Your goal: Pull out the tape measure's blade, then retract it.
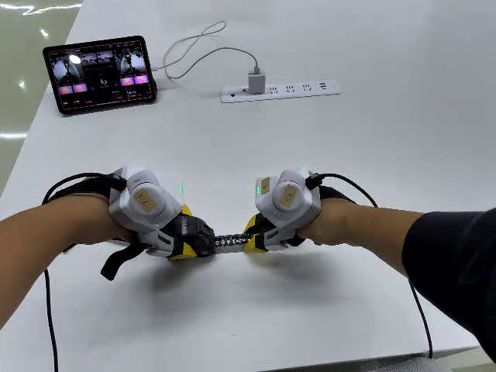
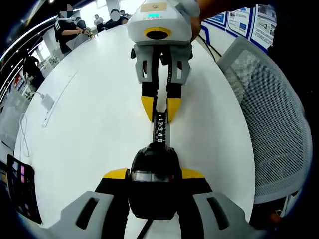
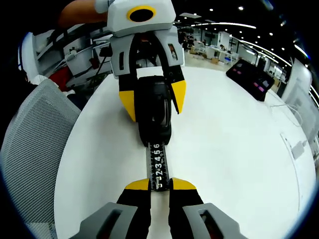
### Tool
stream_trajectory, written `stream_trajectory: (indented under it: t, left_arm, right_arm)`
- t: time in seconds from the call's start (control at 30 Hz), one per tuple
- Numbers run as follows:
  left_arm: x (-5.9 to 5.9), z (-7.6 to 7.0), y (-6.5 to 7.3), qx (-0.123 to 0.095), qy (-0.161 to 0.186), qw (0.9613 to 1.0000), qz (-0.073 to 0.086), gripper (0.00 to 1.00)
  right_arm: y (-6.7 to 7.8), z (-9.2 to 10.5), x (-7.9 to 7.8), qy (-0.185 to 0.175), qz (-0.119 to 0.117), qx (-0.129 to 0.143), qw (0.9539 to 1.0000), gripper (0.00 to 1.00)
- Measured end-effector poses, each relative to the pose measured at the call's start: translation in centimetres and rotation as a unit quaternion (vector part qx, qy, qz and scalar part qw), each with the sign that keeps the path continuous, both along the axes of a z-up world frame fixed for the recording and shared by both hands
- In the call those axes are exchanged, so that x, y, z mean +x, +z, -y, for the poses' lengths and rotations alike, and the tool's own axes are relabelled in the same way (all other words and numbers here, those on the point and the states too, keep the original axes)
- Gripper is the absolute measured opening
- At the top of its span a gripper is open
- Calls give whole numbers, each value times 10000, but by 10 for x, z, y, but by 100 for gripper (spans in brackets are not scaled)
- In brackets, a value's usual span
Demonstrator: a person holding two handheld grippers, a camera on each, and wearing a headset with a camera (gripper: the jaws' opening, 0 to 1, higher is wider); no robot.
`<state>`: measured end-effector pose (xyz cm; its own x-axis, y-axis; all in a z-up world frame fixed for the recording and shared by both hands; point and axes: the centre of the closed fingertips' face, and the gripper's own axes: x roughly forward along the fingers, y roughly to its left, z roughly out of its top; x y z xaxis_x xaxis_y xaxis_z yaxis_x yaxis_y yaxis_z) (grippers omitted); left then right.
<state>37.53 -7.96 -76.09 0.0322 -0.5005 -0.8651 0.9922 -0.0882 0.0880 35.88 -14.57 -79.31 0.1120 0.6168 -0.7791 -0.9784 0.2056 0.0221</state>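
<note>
A black tape measure case (image 1: 198,235) sits between the yellow-tipped fingers of my left gripper (image 1: 188,240), which is shut on it; the case (image 2: 153,174) looms close in the left gripper view. A short stretch of numbered blade (image 1: 231,242) runs from the case to my right gripper (image 1: 254,242), whose tips are shut on the blade's end. In the right gripper view the blade (image 3: 158,167) leads from my right gripper (image 3: 159,185) up to the case (image 3: 154,112) held by the left gripper (image 3: 152,102). The right gripper (image 2: 160,108) pinches the blade (image 2: 160,132) just above the white table.
A tablet (image 1: 100,73) lies at the far left of the white table (image 1: 325,155). A white power strip (image 1: 280,90) with a charger and cable lies at the far middle. Black cables trail from both grippers. A mesh chair (image 2: 269,129) stands beside the table edge.
</note>
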Motion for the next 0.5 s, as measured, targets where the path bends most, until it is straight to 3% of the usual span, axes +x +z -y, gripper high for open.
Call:
stream_trajectory:
  t: [0.5]
  left_arm:
    - [3, -1, -1, -64, 1, 10000, -3, 31]
  right_arm:
    - [0, 6, -1, -4, -12, -40, 10000, 9]
